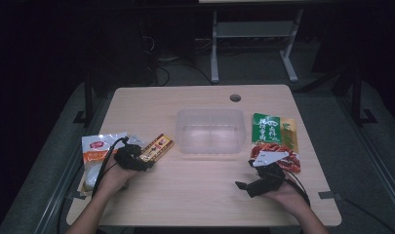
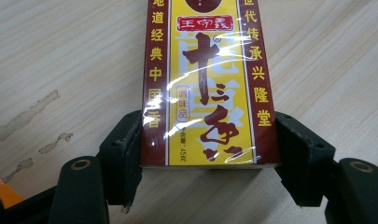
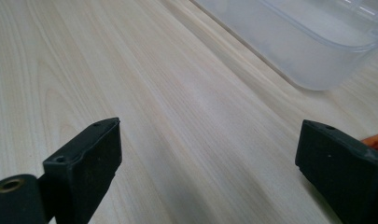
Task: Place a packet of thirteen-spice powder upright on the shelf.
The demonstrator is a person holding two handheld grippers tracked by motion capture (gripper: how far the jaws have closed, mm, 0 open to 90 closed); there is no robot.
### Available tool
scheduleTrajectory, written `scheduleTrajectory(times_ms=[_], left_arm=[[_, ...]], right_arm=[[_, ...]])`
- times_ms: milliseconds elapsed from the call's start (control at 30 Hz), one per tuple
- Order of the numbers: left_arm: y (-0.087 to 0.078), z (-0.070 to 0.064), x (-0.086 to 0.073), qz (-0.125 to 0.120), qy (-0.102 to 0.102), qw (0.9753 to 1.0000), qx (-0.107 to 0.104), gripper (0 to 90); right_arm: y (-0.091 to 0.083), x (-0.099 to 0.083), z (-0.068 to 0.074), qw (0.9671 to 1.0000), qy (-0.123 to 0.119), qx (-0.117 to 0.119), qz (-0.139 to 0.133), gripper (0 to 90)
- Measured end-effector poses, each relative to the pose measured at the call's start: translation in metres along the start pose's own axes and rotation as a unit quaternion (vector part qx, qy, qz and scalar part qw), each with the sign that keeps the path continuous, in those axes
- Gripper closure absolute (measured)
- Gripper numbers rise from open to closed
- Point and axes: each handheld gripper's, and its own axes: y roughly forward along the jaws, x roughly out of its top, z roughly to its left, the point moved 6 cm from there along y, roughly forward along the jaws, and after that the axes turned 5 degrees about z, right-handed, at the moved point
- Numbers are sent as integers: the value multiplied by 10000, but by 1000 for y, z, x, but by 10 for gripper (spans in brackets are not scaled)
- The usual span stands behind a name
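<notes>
box (image 2: 205,84): far end cut by top edge | clear tub (image 3: 312,42): cut off at top-right edge

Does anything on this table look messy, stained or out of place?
Only small things: pale smear marks stain the wooden table beside the yellow box, which lies askew to the table edge between the left gripper jaws. Nothing looks spilled or broken.

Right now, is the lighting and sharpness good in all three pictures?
High view: dim, room nearly black, table lit. Left gripper view: sharp, glare streaks on the yellow box's wrapping. Right gripper view: bright, but the plastic tub looks soft and hazy.
</notes>
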Motion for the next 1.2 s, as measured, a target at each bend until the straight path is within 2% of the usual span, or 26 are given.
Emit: scheduleTrajectory(times_ms=[100,300,500,633,700,800,967,1067,1200], left_arm=[[-4,1,0,-46,-26,10000,10,320],[-20,8,3,-361,-150,9992,3,320],[-40,13,2,-737,-284,9968,-111,321],[-57,12,1,-902,-184,9955,-208,321],[-64,8,1,-965,-164,9949,-251,321],[-73,-1,5,-1160,-104,9922,-449,321],[-79,-23,16,-1343,176,9887,-648,321],[-78,-37,20,-1308,391,9874,-804,321],[-76,-56,26,-1301,613,9843,-1020,321]], right_arm=[[-1,0,0,10000,-2,4,-9,67],[0,0,-1,10000,-13,5,-11,67],[0,0,-1,10000,0,1,-5,67],[0,0,-1,10000,18,9,-3,67],[0,0,-1,10000,19,24,-2,67],[0,0,-1,10000,38,45,-21,67],[-1,0,-1,10000,35,55,-17,67],[-2,0,0,9999,-37,70,95,66],[-7,3,3,9998,-28,198,41,67]])
